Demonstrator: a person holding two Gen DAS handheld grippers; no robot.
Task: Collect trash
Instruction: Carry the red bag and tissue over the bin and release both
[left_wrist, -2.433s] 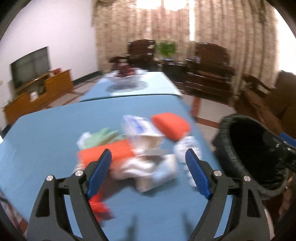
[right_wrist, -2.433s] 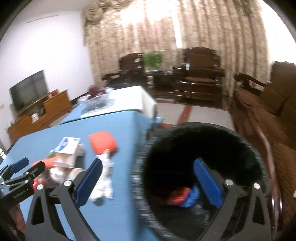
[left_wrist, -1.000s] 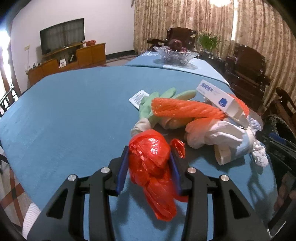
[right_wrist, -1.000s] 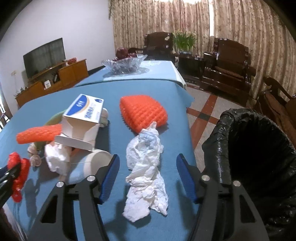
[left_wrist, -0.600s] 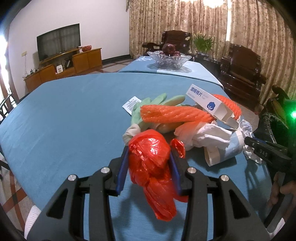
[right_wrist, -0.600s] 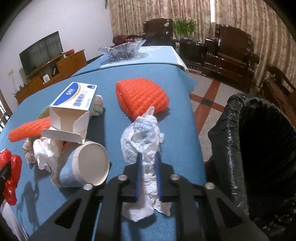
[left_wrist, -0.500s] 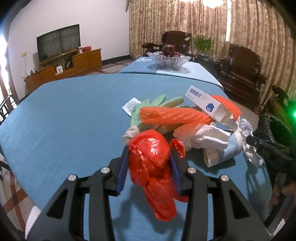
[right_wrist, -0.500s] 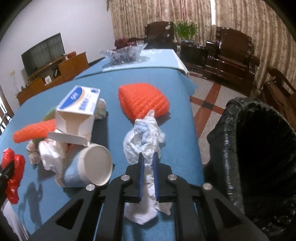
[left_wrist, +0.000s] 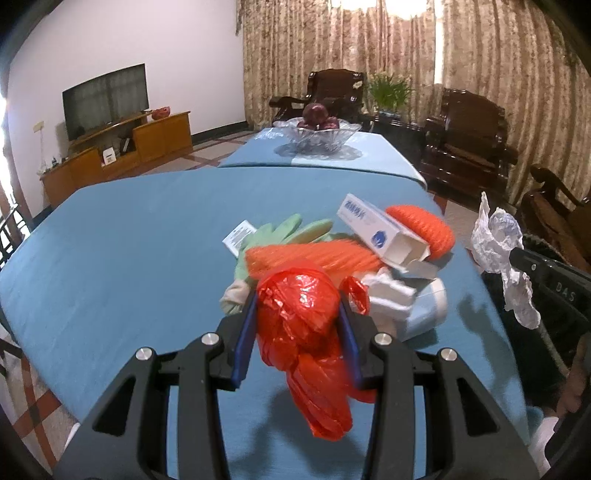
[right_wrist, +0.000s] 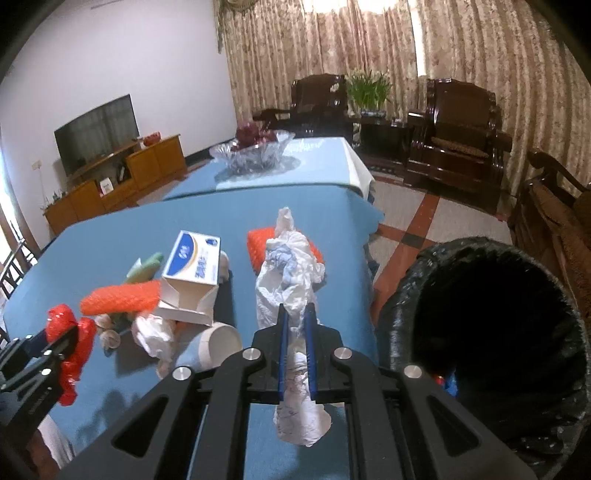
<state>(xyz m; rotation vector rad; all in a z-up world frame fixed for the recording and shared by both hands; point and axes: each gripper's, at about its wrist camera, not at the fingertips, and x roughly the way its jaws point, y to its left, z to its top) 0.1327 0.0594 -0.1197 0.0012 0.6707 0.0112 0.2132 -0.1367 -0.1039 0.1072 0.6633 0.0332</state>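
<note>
left gripper (left_wrist: 297, 325): clamped on red plastic bag (left_wrist: 303, 332), held above blue table (left_wrist: 129, 251) | right gripper (right_wrist: 295, 347): closed on crumpled white tissue (right_wrist: 288, 273), lifted off table, just left of black-lined bin (right_wrist: 480, 332) | beyond: paper cup (left_wrist: 424, 310), white box (left_wrist: 380, 232), orange foam net (left_wrist: 310, 254), green glove (left_wrist: 288, 229) piled mid-table | far: fruit bowl (left_wrist: 317, 134)

Our right claw (right_wrist: 295, 328) now clamped on the white tissue (right_wrist: 290, 273), lifted off the counter (right_wrist: 229, 288), nearer the black bin (right_wrist: 491, 332).
</note>
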